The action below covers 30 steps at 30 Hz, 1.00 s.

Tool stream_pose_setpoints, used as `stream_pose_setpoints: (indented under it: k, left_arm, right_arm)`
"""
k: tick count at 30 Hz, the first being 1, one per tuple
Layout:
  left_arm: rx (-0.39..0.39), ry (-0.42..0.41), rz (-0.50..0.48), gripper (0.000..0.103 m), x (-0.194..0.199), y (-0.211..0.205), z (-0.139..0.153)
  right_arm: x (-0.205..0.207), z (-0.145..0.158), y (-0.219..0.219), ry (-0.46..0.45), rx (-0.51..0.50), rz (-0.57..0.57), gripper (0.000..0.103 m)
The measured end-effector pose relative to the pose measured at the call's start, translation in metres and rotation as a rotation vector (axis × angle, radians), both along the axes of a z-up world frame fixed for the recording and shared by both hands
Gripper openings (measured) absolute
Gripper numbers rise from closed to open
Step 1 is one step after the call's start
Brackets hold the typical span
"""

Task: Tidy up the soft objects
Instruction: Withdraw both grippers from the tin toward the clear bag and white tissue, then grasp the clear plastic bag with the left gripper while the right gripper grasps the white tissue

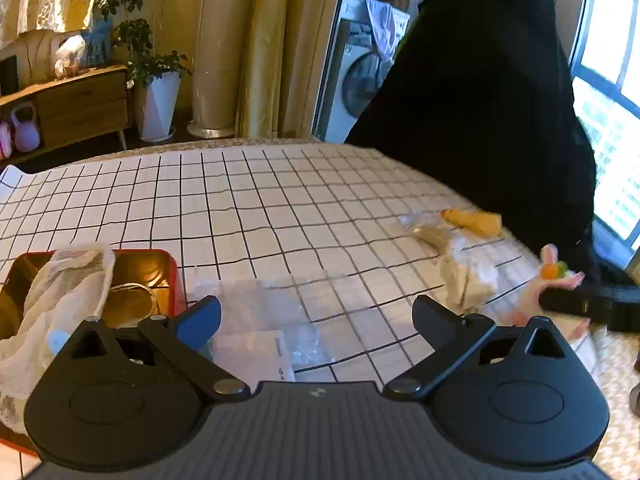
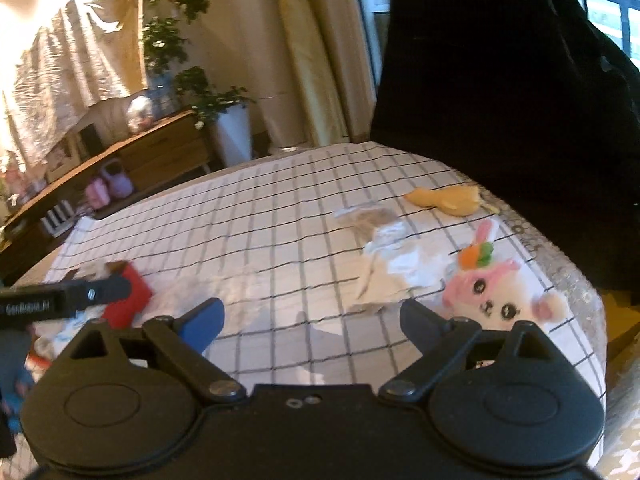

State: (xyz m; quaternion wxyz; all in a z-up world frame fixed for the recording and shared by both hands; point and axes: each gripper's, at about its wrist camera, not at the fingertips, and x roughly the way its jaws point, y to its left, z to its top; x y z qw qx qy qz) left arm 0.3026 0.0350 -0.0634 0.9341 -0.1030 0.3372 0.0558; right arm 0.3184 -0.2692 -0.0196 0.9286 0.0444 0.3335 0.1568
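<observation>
My left gripper [image 1: 316,316] stands open low over the gridded cloth [image 1: 240,208], with a flat clear plastic bag [image 1: 256,308] lying under the gap and nothing pressed by the pads. To its left a white mesh bag [image 1: 60,292] drapes over a red box with a gold inside [image 1: 148,268]. My right gripper [image 2: 312,316] is open too, over bare cloth. A pink and white plush bunny [image 2: 500,296] lies just beyond its right finger. A yellow soft toy [image 2: 444,200] and crumpled white wrapping [image 2: 396,264] lie farther back.
A person in black clothing [image 1: 480,120] stands at the table's far right corner. The cloth's edge [image 2: 576,280] drops off close behind the bunny. A wooden sideboard [image 1: 80,100], a potted plant [image 1: 156,100] and a washing machine [image 1: 356,80] stand beyond the table.
</observation>
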Motion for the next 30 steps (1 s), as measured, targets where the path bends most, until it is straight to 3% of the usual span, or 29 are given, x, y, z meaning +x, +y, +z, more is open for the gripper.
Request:
stream_pose_setpoints:
  k: [18,23,30]
  left_arm:
    - [0.035,0.181,0.081,0.102,0.075,0.0,-0.063]
    - [0.039,0.217,0.086,0.102,0.089,-0.003,-0.076]
    - [0.049,0.246,0.098,0.101,0.098,-0.004,-0.086]
  right_arm:
    - [0.103,-0.051,0.018,0.119,-0.103,-0.113,0.094]
    - [0.115,-0.064,0.025,0.114,-0.182,-0.113,0.094]
    - [0.123,-0.077,0.034,0.122,-0.195,-0.122,0.092]
